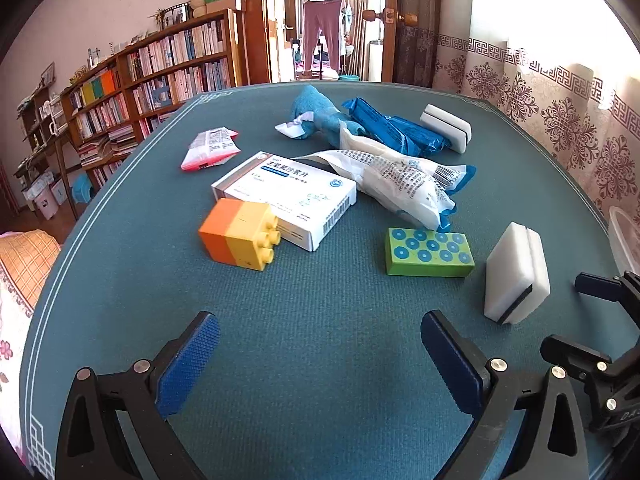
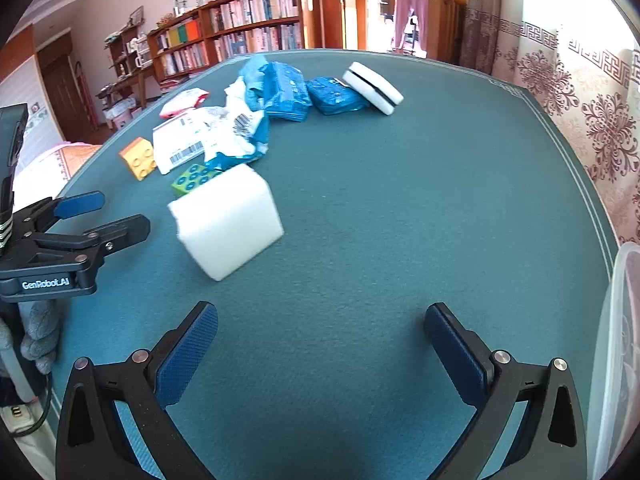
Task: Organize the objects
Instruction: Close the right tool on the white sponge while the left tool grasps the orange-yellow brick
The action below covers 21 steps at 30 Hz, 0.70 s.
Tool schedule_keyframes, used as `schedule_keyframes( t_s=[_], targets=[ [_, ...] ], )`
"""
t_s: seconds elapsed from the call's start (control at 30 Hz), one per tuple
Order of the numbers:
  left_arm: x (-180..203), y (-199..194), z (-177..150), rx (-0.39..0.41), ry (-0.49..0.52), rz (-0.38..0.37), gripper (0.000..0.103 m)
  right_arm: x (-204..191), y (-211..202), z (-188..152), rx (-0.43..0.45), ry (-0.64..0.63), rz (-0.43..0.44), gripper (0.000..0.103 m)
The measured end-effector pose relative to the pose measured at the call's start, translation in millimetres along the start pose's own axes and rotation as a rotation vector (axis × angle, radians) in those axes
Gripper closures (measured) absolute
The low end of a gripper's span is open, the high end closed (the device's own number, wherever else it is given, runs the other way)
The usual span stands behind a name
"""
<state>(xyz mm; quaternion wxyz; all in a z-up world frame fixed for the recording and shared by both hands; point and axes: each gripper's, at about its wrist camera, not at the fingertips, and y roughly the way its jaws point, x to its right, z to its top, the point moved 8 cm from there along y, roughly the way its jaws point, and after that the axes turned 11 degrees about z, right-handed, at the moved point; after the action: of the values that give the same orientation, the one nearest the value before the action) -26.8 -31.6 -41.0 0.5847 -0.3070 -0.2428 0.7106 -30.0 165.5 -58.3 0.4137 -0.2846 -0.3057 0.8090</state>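
Loose objects lie on a teal table [image 1: 320, 320]. An orange and yellow brick [image 1: 240, 234] leans on a white medicine box [image 1: 288, 196]. To its right are a green dotted block [image 1: 430, 252], a white sponge [image 1: 516, 272] on edge, white wrapped packs [image 1: 400, 184], blue packs [image 1: 396, 126], a blue cloth [image 1: 320, 114], a second sponge [image 1: 446, 128] and a pink packet [image 1: 210, 150]. My left gripper [image 1: 320, 344] hangs open over bare table in front of them. My right gripper [image 2: 320, 340] is open too, with the near sponge [image 2: 228, 222] ahead to its left.
A clear plastic bin [image 2: 620, 352] stands at the table's right edge. Patterned curtains [image 1: 560, 112] hang behind on the right, and bookshelves [image 1: 160, 76] line the far left wall. In the right wrist view, the left gripper [image 2: 100, 216] reaches in from the left. A bed lies lower left.
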Motion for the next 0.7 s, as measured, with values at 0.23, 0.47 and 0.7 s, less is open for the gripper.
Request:
schedule_keyframes(
  t_s=[0.23,0.47,0.7],
  targets=[
    [-41.9,5.1,7.2,-0.007,-0.095,0.030,0.000,-21.7,1.9,14.3,0.017,-0.026,0.035,0.004],
    [-64.5,11.0,13.6,-0.013,-0.137,0.038,0.000,-34.0,9.2,32.2,0.029,-0.046,0.049,0.007],
    [-59.2,29.5,27.0,-0.024,-0.079,0.068,0.009,-36.1,25.0,38.6,0.015,-0.021,0.059,0.035]
  ],
)
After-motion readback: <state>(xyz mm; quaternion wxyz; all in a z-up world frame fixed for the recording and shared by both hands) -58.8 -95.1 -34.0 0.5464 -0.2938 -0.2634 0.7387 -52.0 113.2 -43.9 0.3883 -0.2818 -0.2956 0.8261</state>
